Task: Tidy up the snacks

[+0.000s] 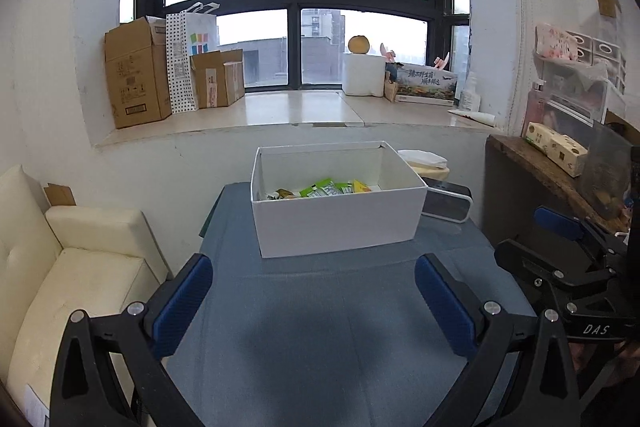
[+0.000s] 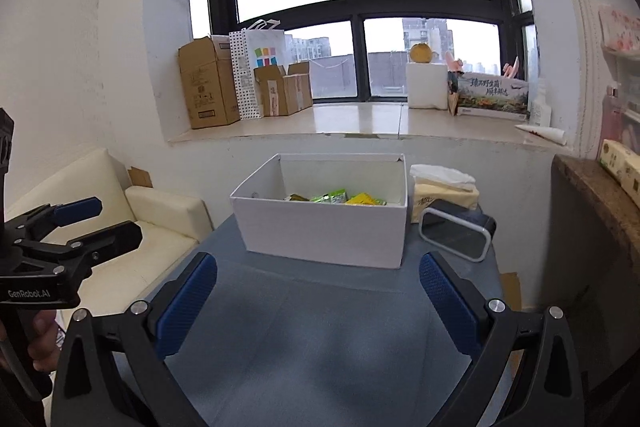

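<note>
Both tools, left tool (image 1: pixel 314 297) and right tool (image 2: pixel 318 297), hang empty with fingers spread apart over the bare counter (image 1: pixel 320 327), the box (image 1: pixel 336 223) of snacks (image 1: pixel 328 188) lying straight ahead at frame centre, long axis crosswise, about equally near both.

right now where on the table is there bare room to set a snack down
The blue table cloth is bare between the white box and both open hand-held grippers, left and right. It is crowded right of the box, by the black clock and tissue pack.
</note>
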The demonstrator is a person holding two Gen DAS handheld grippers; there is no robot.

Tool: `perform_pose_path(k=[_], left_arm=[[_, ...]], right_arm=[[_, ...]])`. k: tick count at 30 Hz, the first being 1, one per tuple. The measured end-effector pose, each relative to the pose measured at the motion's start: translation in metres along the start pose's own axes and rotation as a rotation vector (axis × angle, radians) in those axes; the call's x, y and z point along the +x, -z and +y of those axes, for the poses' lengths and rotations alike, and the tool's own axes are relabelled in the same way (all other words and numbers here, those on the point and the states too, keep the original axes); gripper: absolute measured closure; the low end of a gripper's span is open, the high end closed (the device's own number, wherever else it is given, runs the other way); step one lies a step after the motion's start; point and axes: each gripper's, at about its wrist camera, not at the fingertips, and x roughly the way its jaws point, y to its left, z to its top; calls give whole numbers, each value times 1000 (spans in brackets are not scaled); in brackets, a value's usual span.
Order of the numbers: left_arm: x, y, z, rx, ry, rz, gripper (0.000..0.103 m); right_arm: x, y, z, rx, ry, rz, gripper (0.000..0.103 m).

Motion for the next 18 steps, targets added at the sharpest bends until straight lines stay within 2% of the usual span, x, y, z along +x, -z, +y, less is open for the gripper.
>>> perform_pose_path(k=[10, 18], left_arm=[[3, 2, 1, -24, 27, 23, 0], [3, 1, 0, -9, 11, 23, 0]], right_arm=[[-4, 3, 1, -12, 33, 7, 0], [-4, 3, 6, -27, 39, 12, 0]])
